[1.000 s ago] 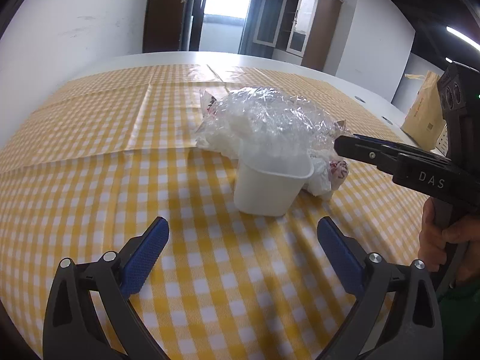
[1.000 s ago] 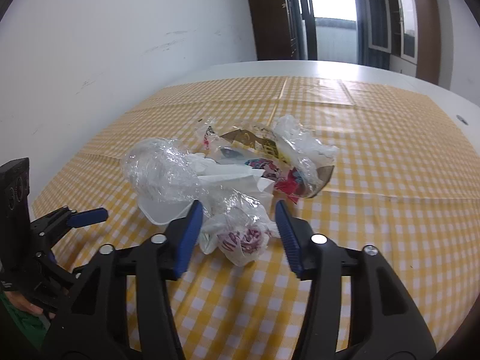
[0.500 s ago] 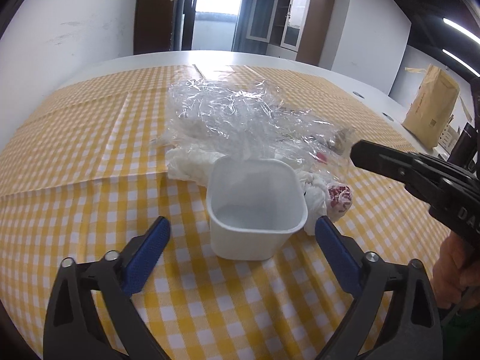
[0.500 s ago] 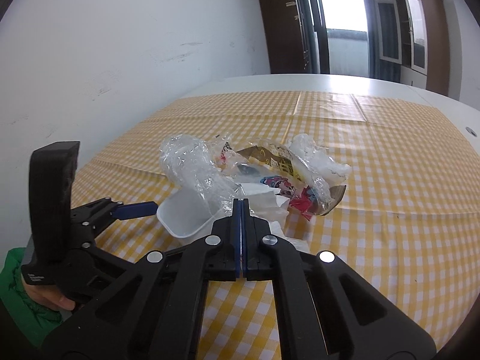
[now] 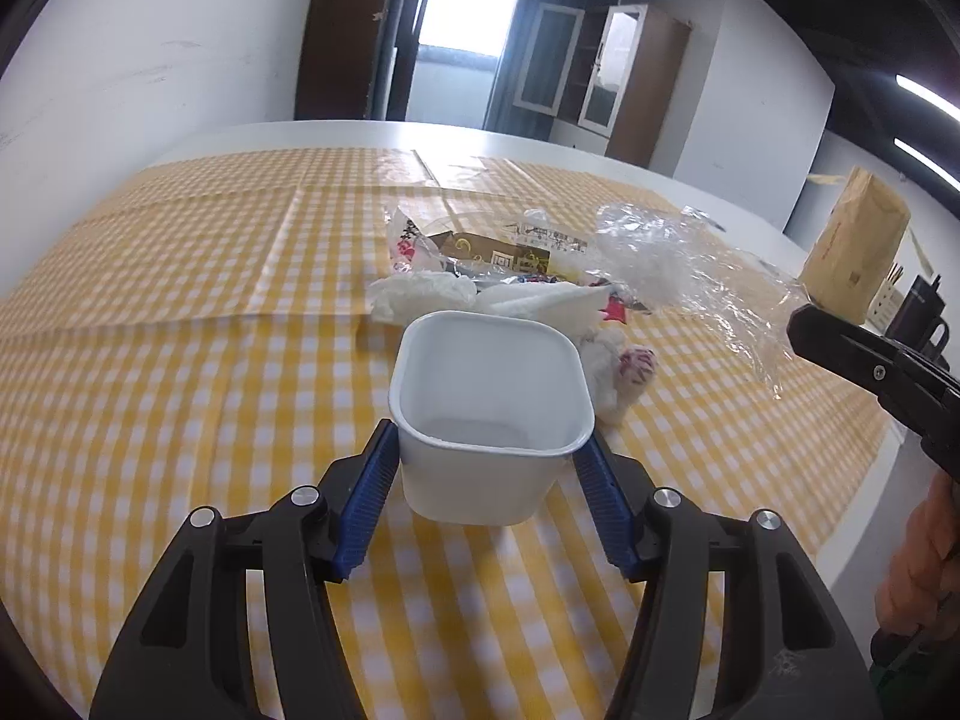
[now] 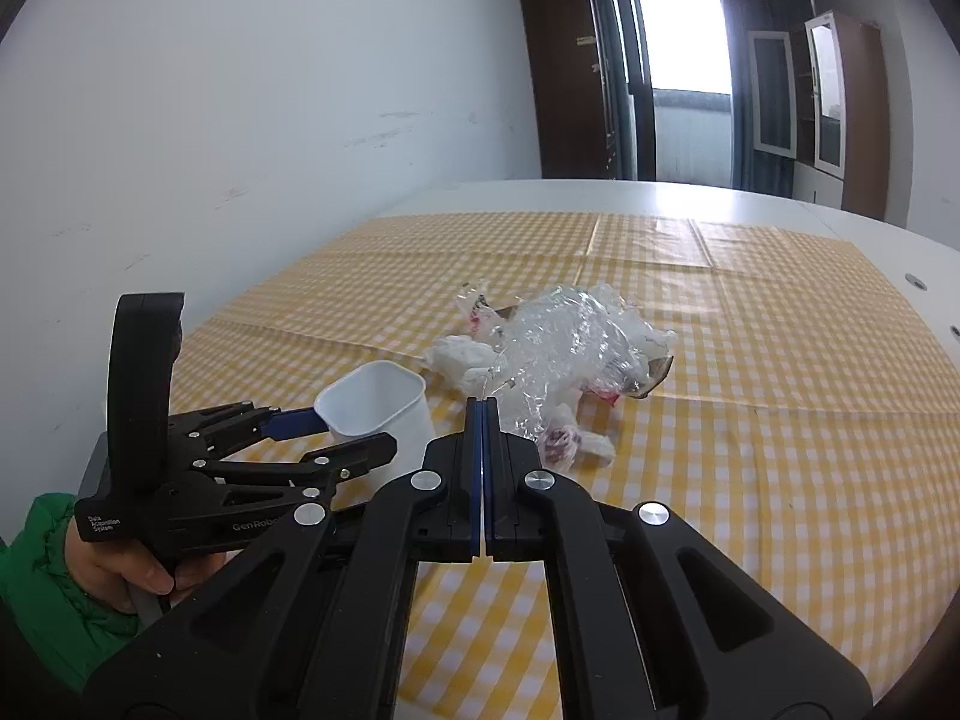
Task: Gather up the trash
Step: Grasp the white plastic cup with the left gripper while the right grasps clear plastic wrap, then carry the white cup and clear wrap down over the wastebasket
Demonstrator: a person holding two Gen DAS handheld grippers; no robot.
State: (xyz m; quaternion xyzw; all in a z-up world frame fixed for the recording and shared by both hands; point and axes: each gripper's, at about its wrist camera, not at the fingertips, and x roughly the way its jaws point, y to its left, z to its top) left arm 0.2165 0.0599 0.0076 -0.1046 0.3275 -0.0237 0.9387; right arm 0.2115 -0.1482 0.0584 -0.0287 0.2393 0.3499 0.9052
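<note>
My left gripper is shut on a white plastic cup, its blue pads against the cup's two sides; the cup is empty and upright, also in the right wrist view. My right gripper is shut on clear crumpled plastic wrap, lifted above the table; in the left wrist view the wrap stretches to the right gripper. A pile of trash lies behind the cup: white tissues, printed wrappers, a small red-and-white wrapper.
A yellow-and-white checked cloth covers the white table. A brown paper bag stands at the table's far right edge. A white wall runs along the left; a door and cabinets stand at the back.
My left gripper closed on the white cup. My right gripper closed on the clear wrap and pulled it up and to the right, off the pile, uncovering the wrappers beneath.
</note>
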